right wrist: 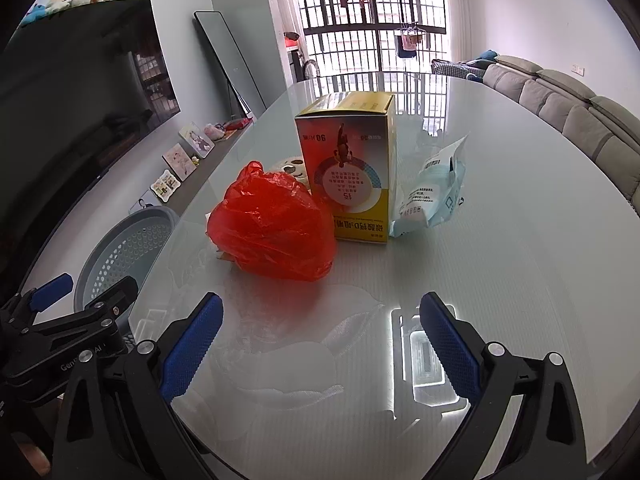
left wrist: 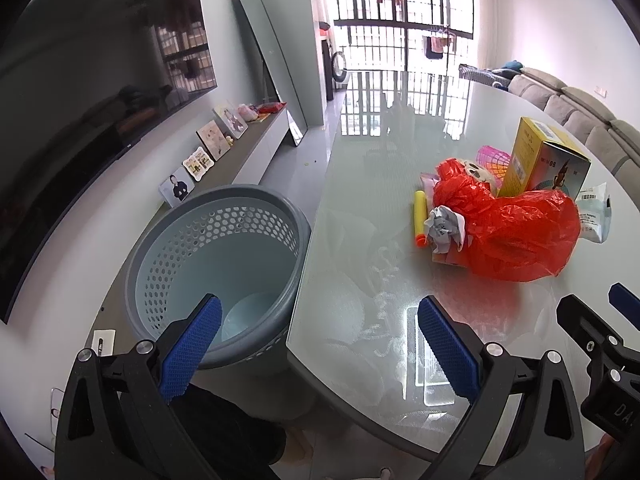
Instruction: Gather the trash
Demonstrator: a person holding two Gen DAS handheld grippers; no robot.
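With both hand-held grippers, left [left wrist: 320, 340] and right [right wrist: 320, 340], spread and empty, the red bag [right wrist: 272, 226] heaped on the counter [right wrist: 520, 280] may be dragged into the box [right wrist: 346, 168], which could be toppled short of the bin [left wrist: 216, 264].

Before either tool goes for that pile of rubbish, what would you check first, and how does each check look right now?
1. Left tool open, nothing in it: ok.
2. Right tool open, nothing in it: ok.
3. Grey basket beside the table, mouth unblocked: ok.
4. Red plastic bag nearest and unobstructed: ok.
5. Yellow box standing upright behind the bag: ok.
6. Whether anything lies hidden under the bag: cannot tell.
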